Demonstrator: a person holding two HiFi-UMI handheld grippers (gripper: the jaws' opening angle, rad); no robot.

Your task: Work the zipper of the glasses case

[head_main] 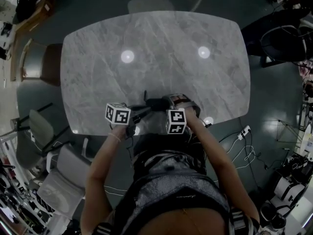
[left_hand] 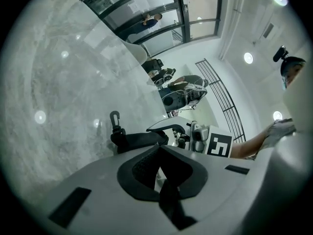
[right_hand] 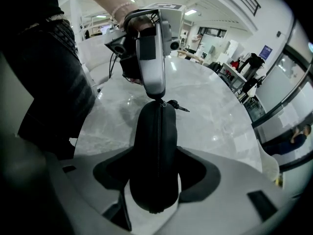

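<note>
while the glasses case (right_hand: 155,126) is clamped lengthwise by the right claw (right_hand: 155,170), its far pull (right_hand: 160,102) is pinched. the left claw (right_hand: 155,94) is shut there.

Table (head_main: 161,38): marble-look top, grey with pale veins, polished, mirrors ceiling lamps.
Glasses case (right_hand: 155,155): black, matt, fine cloth-like skin.
Zipper (right_hand: 157,141) down case's middle: fine teeth, dull black.
Clip (left_hand: 114,119) at case's far end: black, hard, slight sheen; plastic or metal, cannot tell.
Left gripper (left_hand: 160,166), right gripper (right_hand: 155,182): light grey plastic shells, smooth, satin.
Pads (left_hand: 144,165): black, rubbery, finely ribbed, matt.
Marker cube (head_main: 118,114): white faces, black print, matt.
Floor (head_main: 274,97) right of table: dark, smooth, faint gloss.
</note>
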